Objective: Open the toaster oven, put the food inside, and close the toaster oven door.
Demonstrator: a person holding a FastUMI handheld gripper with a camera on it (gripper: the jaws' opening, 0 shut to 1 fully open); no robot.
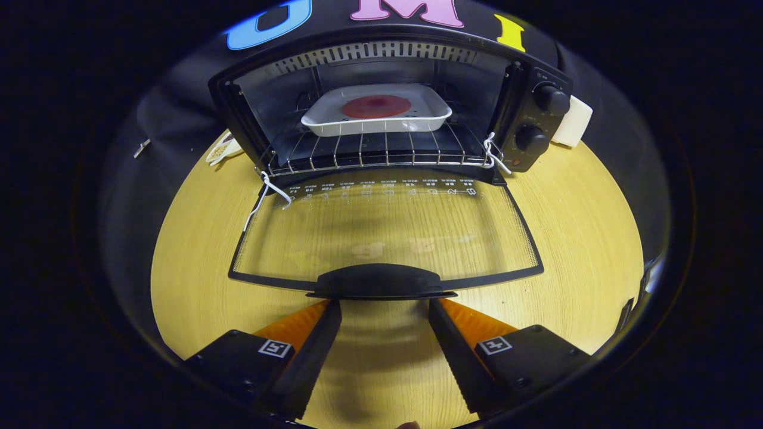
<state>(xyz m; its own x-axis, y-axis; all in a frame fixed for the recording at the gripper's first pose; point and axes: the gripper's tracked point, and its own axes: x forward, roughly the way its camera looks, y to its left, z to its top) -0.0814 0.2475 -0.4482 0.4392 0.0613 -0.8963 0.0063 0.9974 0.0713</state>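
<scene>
One small plate (222,149) is seen at the left on the wooden surface (572,238), beside one toaster oven (381,107). One glass door (384,229) is folded down flat, with one handle (380,281) just ahead of the fingertips. One white tray (377,110) (holding one round red slice (376,106)) is set on the wire rack (375,152) inside, well beyond the gripper (384,310). Two knobs (541,119) are counted at the right. The jaws are held apart, gripping nothing.
</scene>
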